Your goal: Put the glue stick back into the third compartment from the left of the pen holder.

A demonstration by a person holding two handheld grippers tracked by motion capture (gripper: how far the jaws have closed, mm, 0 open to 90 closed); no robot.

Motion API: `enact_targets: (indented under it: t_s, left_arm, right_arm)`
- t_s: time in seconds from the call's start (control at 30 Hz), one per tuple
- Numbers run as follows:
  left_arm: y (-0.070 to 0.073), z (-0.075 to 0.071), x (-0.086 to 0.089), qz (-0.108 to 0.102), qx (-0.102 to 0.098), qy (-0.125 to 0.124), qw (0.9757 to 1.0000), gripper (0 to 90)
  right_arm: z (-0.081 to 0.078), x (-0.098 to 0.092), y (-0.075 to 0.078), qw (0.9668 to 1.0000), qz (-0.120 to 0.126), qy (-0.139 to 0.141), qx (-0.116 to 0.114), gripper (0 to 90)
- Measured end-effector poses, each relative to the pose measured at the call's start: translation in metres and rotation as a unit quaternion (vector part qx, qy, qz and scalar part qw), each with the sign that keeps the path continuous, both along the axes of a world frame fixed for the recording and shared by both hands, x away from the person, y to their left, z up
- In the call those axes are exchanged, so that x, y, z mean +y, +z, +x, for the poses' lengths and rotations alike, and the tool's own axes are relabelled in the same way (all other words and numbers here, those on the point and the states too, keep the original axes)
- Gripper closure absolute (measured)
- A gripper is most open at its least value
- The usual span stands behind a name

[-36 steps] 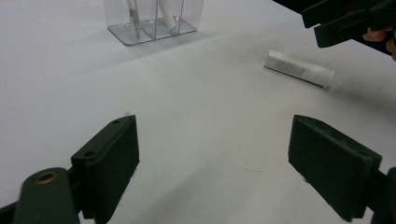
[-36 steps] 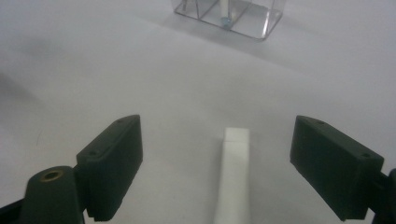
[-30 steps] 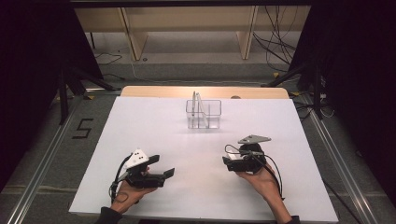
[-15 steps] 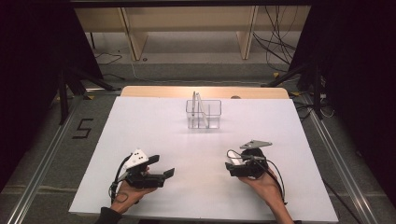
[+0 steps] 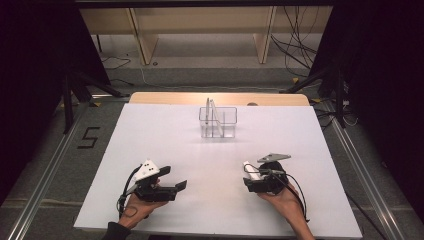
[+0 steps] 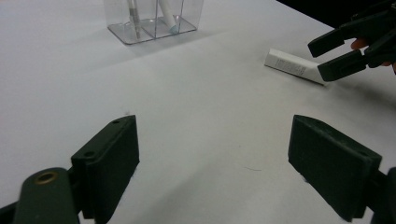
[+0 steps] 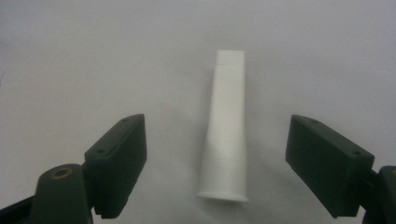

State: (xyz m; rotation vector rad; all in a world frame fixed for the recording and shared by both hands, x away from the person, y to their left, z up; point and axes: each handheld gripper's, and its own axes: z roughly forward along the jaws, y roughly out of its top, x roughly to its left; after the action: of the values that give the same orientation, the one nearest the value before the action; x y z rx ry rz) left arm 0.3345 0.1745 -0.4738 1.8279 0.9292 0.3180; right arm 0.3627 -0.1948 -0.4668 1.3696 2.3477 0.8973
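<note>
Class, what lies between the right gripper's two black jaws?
In the right gripper view, a white plastic tube lies on the white table between the open right gripper's jaws, untouched.

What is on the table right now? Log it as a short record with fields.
surface: white table
container: clear divided organizer at the far middle, with slim upright items in it
target: white tube lying flat
right tongs: open, jaws either side of the tube, not touching it
left tongs: open, nothing between the jaws, low over the table
</note>
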Motion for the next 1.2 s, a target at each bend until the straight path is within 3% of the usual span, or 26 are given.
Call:
enact_targets:
  t_s: [0.53, 0.9, 1.2]
  left_arm:
    - [0.001, -0.001, 0.0, 0.0, -0.004, -0.002, 1.0, 16.0]
    - [0.001, -0.001, -0.001, 0.001, -0.003, -0.002, 1.0, 15.9]
    - [0.0, -0.001, -0.001, 0.001, -0.002, -0.003, 1.0, 15.9]
  right_arm:
    - [-0.001, 0.001, -0.01, 0.9996, -0.014, -0.001, 0.025, 35.9]
    - [-0.003, -0.001, -0.01, 0.9995, -0.024, 0.001, 0.02, 47.1]
    - [-0.006, 0.003, -0.01, 0.9988, -0.046, 0.003, 0.012, 57.9]
